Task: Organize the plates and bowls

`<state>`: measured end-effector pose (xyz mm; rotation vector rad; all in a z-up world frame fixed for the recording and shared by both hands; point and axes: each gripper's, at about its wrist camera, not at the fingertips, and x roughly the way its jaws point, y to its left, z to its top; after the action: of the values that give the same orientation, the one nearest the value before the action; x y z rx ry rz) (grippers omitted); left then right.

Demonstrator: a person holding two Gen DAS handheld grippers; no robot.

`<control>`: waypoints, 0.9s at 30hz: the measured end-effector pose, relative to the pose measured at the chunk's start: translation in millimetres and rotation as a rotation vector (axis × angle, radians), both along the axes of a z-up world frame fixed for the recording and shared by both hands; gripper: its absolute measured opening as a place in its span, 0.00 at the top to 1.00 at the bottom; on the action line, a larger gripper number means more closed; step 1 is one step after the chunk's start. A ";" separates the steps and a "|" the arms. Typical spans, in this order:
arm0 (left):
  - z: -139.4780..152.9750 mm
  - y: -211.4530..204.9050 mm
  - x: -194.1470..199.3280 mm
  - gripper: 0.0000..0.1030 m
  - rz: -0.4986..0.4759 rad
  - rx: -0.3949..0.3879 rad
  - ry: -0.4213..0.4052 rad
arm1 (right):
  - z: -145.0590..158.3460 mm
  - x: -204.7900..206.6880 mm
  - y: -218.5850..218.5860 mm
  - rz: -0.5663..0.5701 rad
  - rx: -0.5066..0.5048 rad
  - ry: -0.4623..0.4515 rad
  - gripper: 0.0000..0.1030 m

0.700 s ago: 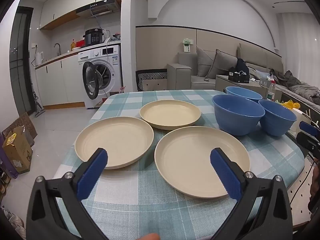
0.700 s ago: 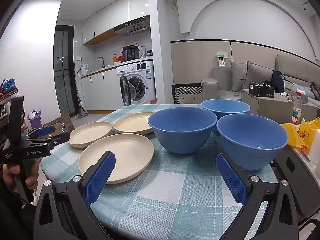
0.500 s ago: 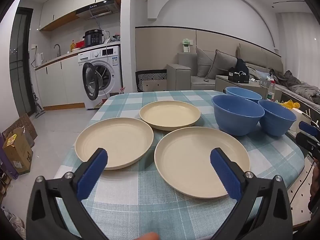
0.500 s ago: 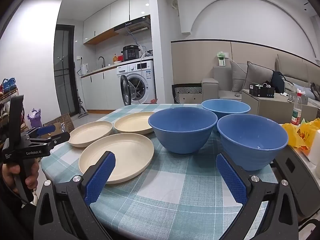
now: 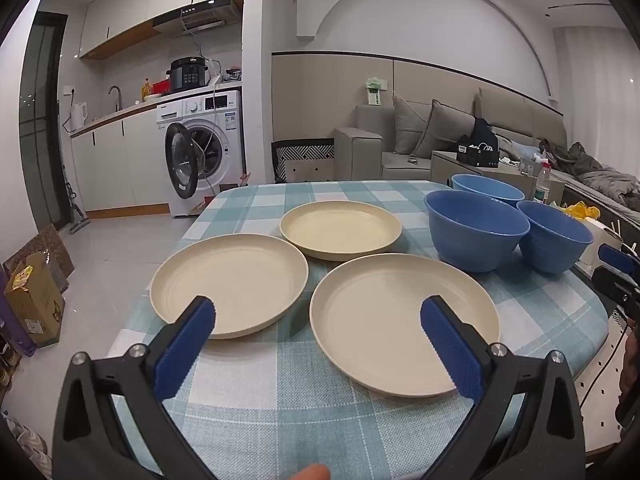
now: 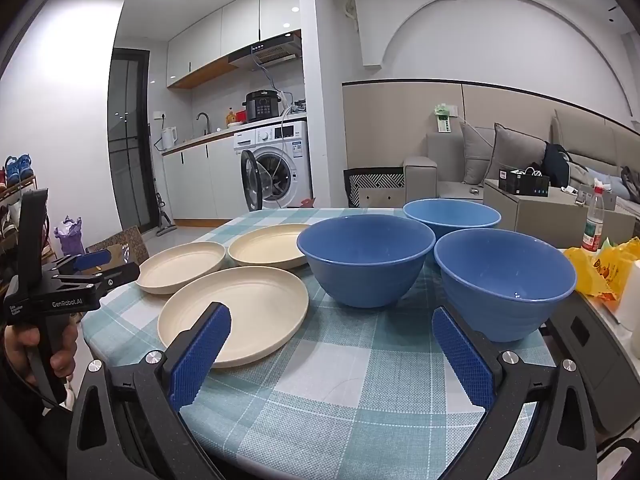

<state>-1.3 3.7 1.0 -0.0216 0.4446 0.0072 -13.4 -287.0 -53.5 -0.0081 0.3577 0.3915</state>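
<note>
While both claws gape empty, only the right view shows the hand (image 6: 38, 346) holding the left claw (image 6: 90, 266), left of the plates (image 6: 234, 314).

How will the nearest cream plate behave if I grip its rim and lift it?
The nearest cream plate looks rigid with a matte finish, so it probably won't flex or slip much. It is wide and shallow, so held by one edge it may droop. It looks like light plastic, though that is uncertain.

Three cream plates (image 5: 228, 280) (image 5: 340, 229) (image 5: 400, 320); three blue bowls (image 5: 476, 236) (image 5: 554, 242) (image 5: 486, 188); one checked table (image 5: 280, 408).
</note>
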 end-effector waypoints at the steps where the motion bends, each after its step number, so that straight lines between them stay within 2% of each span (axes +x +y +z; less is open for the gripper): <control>1: 0.0 0.2 0.0 0.00 0.000 -0.002 0.001 | 0.1 -0.1 0.2 -0.001 -0.001 -0.001 0.00; 27: -1.3 1.1 0.5 0.00 0.002 0.001 0.001 | -2.0 0.1 0.8 0.000 -0.001 -0.001 0.00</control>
<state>-0.8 4.7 -0.3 -0.0214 0.4451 0.0098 -13.3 -286.1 -55.5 -0.0097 0.3565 0.3911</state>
